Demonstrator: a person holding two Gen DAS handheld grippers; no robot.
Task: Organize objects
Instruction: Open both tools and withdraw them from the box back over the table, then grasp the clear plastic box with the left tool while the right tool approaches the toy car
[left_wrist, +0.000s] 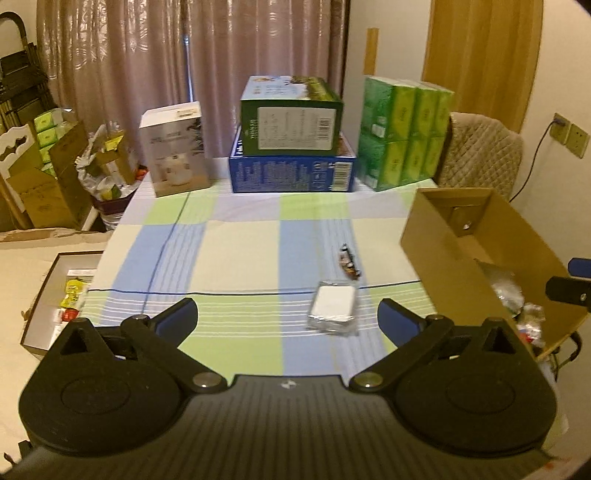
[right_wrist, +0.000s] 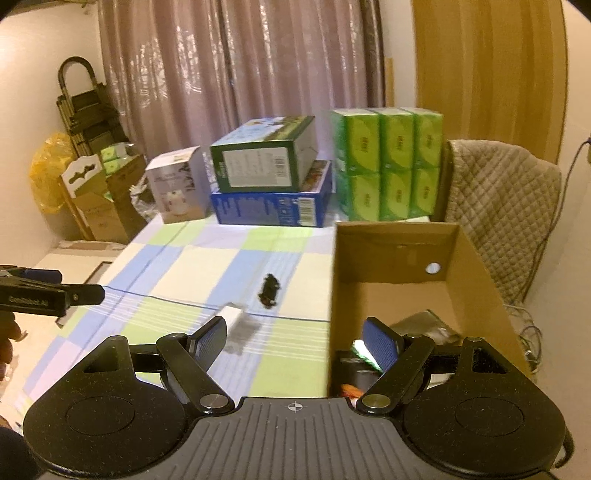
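Both grippers, left (left_wrist: 287, 318) and right (right_wrist: 294, 339), have jaws wide apart, holding nothing. The white packet (left_wrist: 334, 305) and dark toy (left_wrist: 348, 263) lie on the tablecloth beside the cardboard box (right_wrist: 399, 254), probably waiting to go in.

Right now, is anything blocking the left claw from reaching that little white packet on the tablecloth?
Nothing visible does. The left gripper is open, and the white packet lies just ahead of it on bare tablecloth. The small dark wrapped item sits beyond the packet, and the cardboard box stands off to the right.
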